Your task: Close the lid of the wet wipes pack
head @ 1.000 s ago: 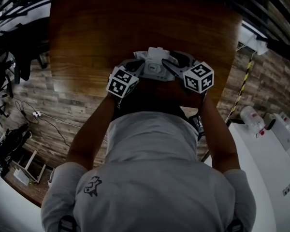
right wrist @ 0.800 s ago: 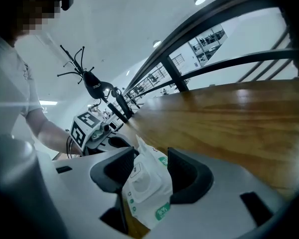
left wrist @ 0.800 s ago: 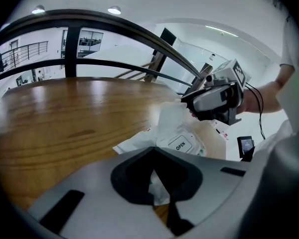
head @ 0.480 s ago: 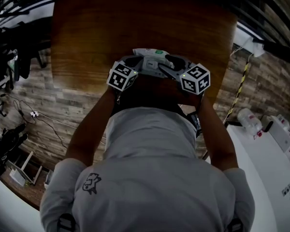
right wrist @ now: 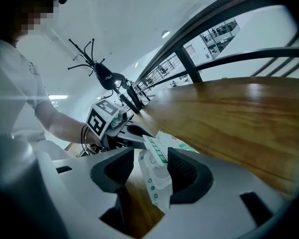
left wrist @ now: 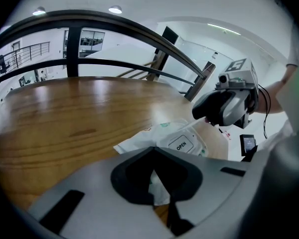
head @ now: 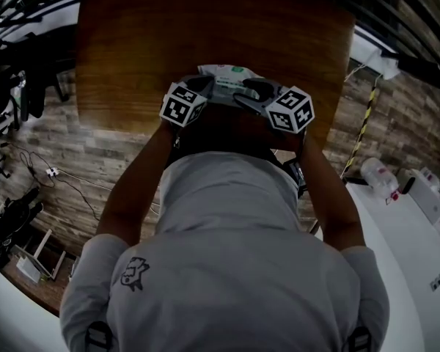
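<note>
The wet wipes pack (head: 225, 75) is white with green print and lies on the wooden table (head: 132, 42), just beyond both grippers. In the left gripper view its lid (left wrist: 181, 144), marked OPEN, lies flat on top of the pack (left wrist: 162, 133). My left gripper (left wrist: 154, 183) is shut on the pack's near corner, at the pack's left end in the head view (head: 199, 88). My right gripper (right wrist: 152, 172) has the pack's other end (right wrist: 157, 176) between its jaws, and its marker cube (head: 290, 110) shows in the head view.
The table's near edge runs just under the grippers, with my torso (head: 227, 255) right behind it. A black railing (left wrist: 114, 26) curves past the table's far side. A white cabinet with bottles (head: 403, 196) stands to the right, and cables and gear (head: 15, 196) lie on the floor to the left.
A second ago a white flap stood up from the pack's top; now the lid lies flat. Both grippers and the pack sit slightly farther out on the table.
</note>
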